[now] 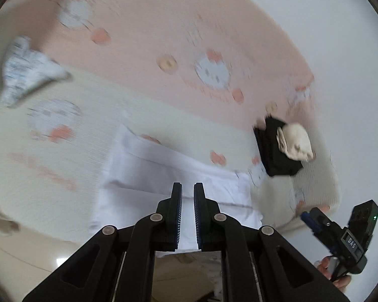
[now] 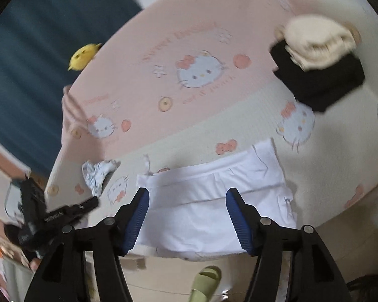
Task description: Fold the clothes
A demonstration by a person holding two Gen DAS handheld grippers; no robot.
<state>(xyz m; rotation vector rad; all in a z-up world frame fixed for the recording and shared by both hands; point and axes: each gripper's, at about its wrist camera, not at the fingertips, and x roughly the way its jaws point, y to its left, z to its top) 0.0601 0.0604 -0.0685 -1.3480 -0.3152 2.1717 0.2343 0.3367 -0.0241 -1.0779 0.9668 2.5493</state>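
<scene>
The left tool hangs nearly closed and empty above the white garment, which lies folded on the bed. The right tool, jaws wide and empty, hovers over it, apparently after letting go.

Left wrist view smeared by motion: bed cover print unreadable, cartoon faces mere blobs. Small patterned cloth at left too blurred to tell what garment. White garment lower edge hidden behind left gripper. Right gripper only partly visible at frame edge, hand under it cut off. Right wrist view: green slipper cropped by bottom edge. Script on cover illegible. Black folded garment partly covered by cream garment.
</scene>
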